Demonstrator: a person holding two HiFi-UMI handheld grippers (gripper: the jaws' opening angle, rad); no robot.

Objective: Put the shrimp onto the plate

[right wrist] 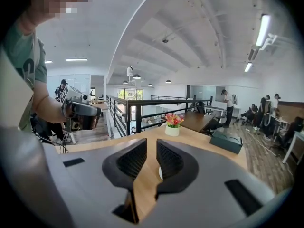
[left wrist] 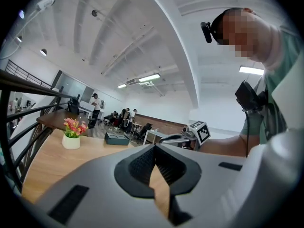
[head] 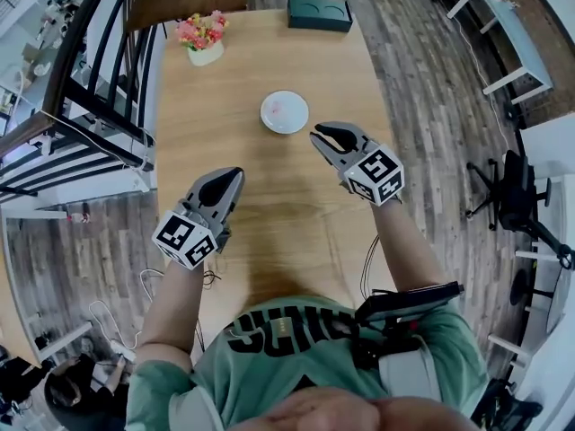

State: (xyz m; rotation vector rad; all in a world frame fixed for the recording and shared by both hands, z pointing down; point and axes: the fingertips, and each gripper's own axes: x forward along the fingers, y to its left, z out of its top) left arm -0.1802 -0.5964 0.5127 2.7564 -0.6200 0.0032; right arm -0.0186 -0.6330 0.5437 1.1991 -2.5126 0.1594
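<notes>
Railing of black bars stands just beside the table's left edge, so we have little room on that side. The right edge gives onto open wood floor. One pot of flowers stands near the far left corner. Our left gripper hovers over the near left of the table, its jaws pressed together at the tips with nothing between them. Bare tabletop lies between our two grippers and all around the one white plate, which sits mid-table, well apart from every edge. A faint pink mark on the plate may be the shrimp. It is too small for us to tell its long axis or which way it points. One dark green box lies at the far edge. Our right gripper hovers near the plate, to its right and closer to us, its jaws a narrow gap apart and empty.
</notes>
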